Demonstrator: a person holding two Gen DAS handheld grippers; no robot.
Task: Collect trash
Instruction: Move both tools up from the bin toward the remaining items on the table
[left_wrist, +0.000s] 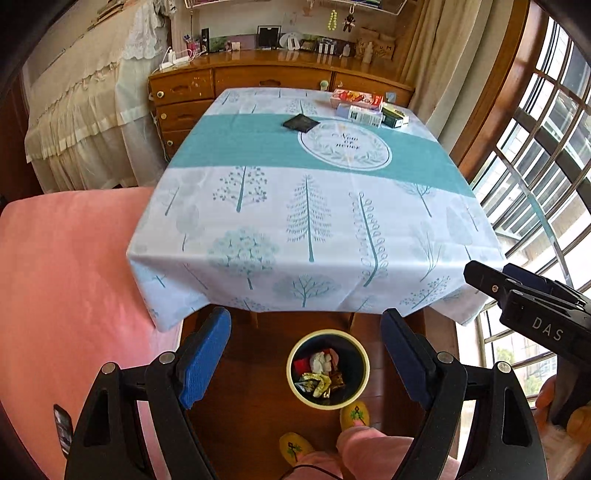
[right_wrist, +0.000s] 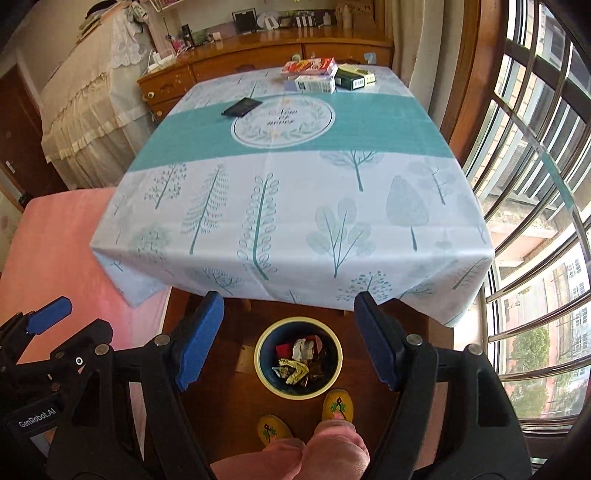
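A round bin (left_wrist: 364, 380) (right_wrist: 264, 380) with a pale rim stands on the wooden floor below the table's near edge; crumpled wrappers (left_wrist: 321, 374) (right_wrist: 297, 363) lie inside it. High above the bin, my left gripper (left_wrist: 306, 354) is open with nothing between its blue pads. Beside it my right gripper (right_wrist: 288, 338) hangs open and empty too, and it shows at the right edge of the left wrist view (left_wrist: 517, 291). On the table's far side lie a flat black packet (left_wrist: 300, 122) (right_wrist: 242, 107) and several boxes (left_wrist: 364, 107) (right_wrist: 319, 75).
The table (left_wrist: 258, 206) (right_wrist: 295, 192) wears a white and teal tree-print cloth. A pink bed (left_wrist: 62, 280) lies left, barred windows (right_wrist: 535, 184) right, a wooden dresser (left_wrist: 258, 77) behind. A person's yellow slippers (right_wrist: 336, 406) and pink trouser legs (right_wrist: 295, 458) stand by the bin.
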